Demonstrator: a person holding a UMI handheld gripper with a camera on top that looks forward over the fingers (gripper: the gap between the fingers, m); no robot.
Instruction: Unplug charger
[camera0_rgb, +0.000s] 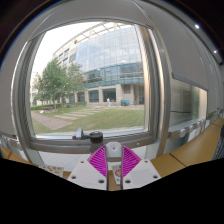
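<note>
The gripper (113, 150) sits nearest, its two fingers drawn close together so that the magenta pads (100, 160) leave only a narrow slit, and they pinch nothing that shows.

Beyond them a large window (155, 80) fills most of the view. Through it a glass-fronted building (110, 60) stands behind a lawn (90, 118) with trees. A wooden desk (185, 160) spreads to either side of the fingers, below the window sill (60, 143).

On that sill, just ahead of the fingertips and a little to their left, rests a small dark lump (95, 135). It is probably the charger or its plug, though it is too small to be sure, and no cord or socket can be made out.

The move turns on that offset. The lump lies forward and slightly left of the closed fingers and apart from them, so they would need to spread and shift left before reaching it. Its long axis cannot be read.
</note>
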